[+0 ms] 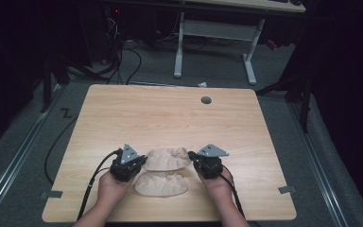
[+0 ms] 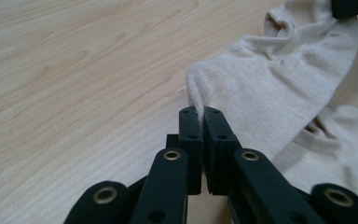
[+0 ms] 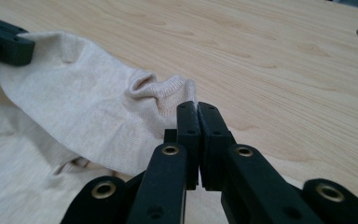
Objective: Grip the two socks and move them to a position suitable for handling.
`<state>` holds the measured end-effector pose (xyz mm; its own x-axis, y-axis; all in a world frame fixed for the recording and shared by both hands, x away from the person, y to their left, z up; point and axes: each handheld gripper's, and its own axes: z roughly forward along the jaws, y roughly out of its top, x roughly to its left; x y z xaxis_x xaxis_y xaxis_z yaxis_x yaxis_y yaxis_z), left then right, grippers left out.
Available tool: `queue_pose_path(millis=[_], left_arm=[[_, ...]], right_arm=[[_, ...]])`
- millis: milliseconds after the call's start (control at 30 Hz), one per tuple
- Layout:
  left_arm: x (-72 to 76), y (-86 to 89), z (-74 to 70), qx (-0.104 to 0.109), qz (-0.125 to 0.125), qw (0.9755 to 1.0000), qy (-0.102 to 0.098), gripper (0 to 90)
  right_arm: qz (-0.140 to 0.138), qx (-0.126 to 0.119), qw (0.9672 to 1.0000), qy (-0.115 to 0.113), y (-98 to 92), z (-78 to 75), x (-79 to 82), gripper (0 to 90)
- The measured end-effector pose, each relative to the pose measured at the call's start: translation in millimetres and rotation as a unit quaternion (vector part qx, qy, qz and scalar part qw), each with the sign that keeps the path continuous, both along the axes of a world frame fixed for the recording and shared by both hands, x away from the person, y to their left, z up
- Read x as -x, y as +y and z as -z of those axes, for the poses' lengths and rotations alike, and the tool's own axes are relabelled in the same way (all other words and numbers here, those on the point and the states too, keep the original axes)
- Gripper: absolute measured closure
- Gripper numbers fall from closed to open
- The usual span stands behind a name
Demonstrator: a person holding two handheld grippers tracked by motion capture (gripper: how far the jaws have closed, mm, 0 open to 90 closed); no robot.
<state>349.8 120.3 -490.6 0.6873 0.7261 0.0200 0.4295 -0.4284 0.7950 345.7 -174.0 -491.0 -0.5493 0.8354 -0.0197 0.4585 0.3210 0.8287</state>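
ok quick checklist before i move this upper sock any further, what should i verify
1. Left gripper shut on the upper sock edge: ok.
2. Right gripper shut on its opposite edge: ok.
3. Upper sock hanging between both grippers, off the table: ok.
4. Lower sock flat on the table, not caught in either grip: ok.
5. How deep the cloth sits in the jaws: cannot tell.
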Motion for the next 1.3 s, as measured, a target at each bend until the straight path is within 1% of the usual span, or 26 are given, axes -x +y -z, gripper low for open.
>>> queue_pose_path(millis=[33,67,100,133,167,200,233,333,433,467,500,533,567,633,667,733,800,867,933,967,1067,1133,1200,1300], left_arm=[[2.5,1.4,-2.3,0.002,0.000,1.0000,0.002,87.0],[9.4,4.2,-7.0,0.009,0.003,0.9999,0.009,87.0],[13.7,4.9,-8.4,0.007,0.007,0.9999,0.011,87.0],[13.7,4.9,-8.4,0.007,0.007,0.9999,0.011,87.0],[18.5,4.8,-8.6,0.003,0.012,0.9999,0.009,87.0],[28.5,4.0,-7.7,-0.009,0.023,0.9997,0.008,87.0],[28.5,4.0,-7.7,-0.009,0.023,0.9997,0.008,87.0],[37.8,5.4,-6.5,-0.014,0.029,0.9993,0.017,87.0],[41.1,7.4,-5.1,-0.015,0.029,0.9992,0.023,87.0],[43.7,9.9,-0.8,-0.014,0.029,0.9990,0.031,86.9],[43.7,9.9,-0.8,-0.014,0.029,0.9990,0.031,87.0],[44.7,11.2,1.3,-0.009,0.027,0.9991,0.033,87.0],[45.9,13.5,3.5,0.001,0.025,0.9989,0.039,87.0],[46.3,13.9,3.4,0.001,0.027,0.9988,0.040,86.9],[48.9,14.6,1.6,-0.004,0.030,0.9990,0.034,86.9],[50.1,15.6,1.1,-0.003,0.031,0.9989,0.035,86.9],[52.3,16.8,1.4,-0.002,0.034,0.9987,0.038,86.9],[52.9,15.6,2.9,-0.007,0.038,0.9985,0.039,86.8],[52.3,14.5,4.4,-0.010,0.039,0.9983,0.042,86.8],[52.3,14.5,4.4,-0.010,0.039,0.9983,0.042,86.8],[52.5,14.3,5.1,-0.012,0.038,0.9984,0.040,86.8],[52.6,15.7,4.6,-0.010,0.036,0.9986,0.039,86.8],[51.8,17.7,4.1,-0.008,0.033,0.9987,0.039,86.8],[50.7,18.6,6.4,-0.013,0.034,0.9984,0.044,86.8]], right_arm=[[-0.009,0.004,0.9999,-0.006,-0.1,-1.7,6.0,88.5],[-0.013,0.006,0.9999,-0.004,-0.1,-2.6,10.1,88.5],[-0.015,0.007,0.9998,-0.005,0.4,-2.9,12.5,88.5],[-0.015,0.007,0.9998,-0.005,0.4,-2.9,12.5,88.5],[-0.019,0.008,0.9998,-0.005,0.9,-3.2,16.0,88.6],[-0.025,0.012,0.9996,-0.005,2.0,-3.3,23.1,88.5],[-0.025,0.012,0.9996,-0.005,2.0,-3.3,23.1,88.5],[-0.035,0.015,0.9993,-0.004,4.6,-3.8,35.4,88.5],[-0.038,0.016,0.9991,-0.005,5.9,-4.2,39.8,88.5],[-0.041,0.016,0.9990,-0.005,6.8,-2.6,45.5,88.5],[-0.041,0.016,0.9990,-0.005,6.8,-2.6,45.5,88.5],[-0.043,0.018,0.9989,-0.003,6.9,-0.7,49.0,88.5],[-0.044,0.018,0.9988,0.001,7.5,1.8,52.7,88.5],[-0.045,0.018,0.9988,0.003,8.2,2.7,54.3,88.5],[-0.046,0.018,0.9988,0.004,9.2,2.8,56.4,88.5],[-0.047,0.018,0.9987,0.003,9.1,2.8,57.0,88.5],[-0.047,0.012,0.9988,0.008,7.8,3.7,58.3,88.5],[-0.046,0.012,0.9987,0.018,4.6,7.3,61.8,88.5],[-0.046,0.014,0.9986,0.022,4.0,9.5,63.6,88.4],[-0.047,0.017,0.9985,0.022,3.9,10.3,64.2,88.5],[-0.046,0.014,0.9986,0.022,4.2,10.2,64.7,88.5],[-0.051,0.018,0.9983,0.023,6.0,11.3,64.7,88.5],[-0.052,0.019,0.9981,0.025,6.8,12.1,64.3,88.4],[-0.056,0.022,0.9979,0.026,9.4,13.7,63.2,88.4]])
